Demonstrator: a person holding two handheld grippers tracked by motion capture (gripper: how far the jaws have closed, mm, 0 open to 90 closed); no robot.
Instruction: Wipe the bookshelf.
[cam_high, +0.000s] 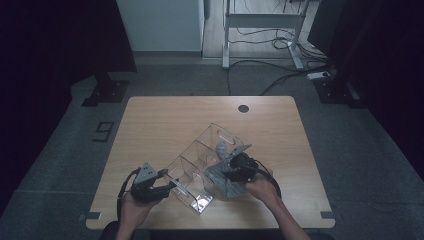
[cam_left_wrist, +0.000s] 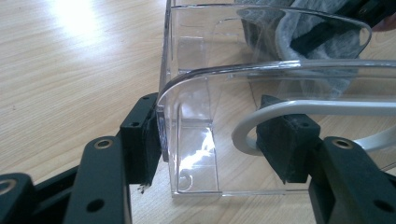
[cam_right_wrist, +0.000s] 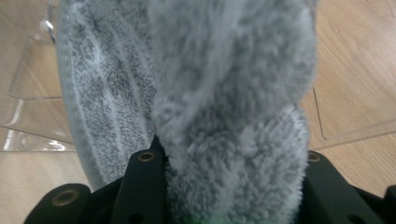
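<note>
left tongs (cam_high: 167, 186) clamp wall of clear bin (cam_high: 200, 150) | right tongs (cam_high: 231, 167) grip grey cloth (cam_high: 222, 175) at bin's right side | bin mid-desk (cam_high: 150, 120), near front

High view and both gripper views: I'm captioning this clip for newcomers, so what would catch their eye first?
First, the clear plastic divided organizer lying at an angle on the near middle of the wooden table. Next, the grey fluffy cloth clamped in the right gripper at the organizer's right side. The left gripper straddles the organizer's near end wall, one jaw outside and one inside.
</note>
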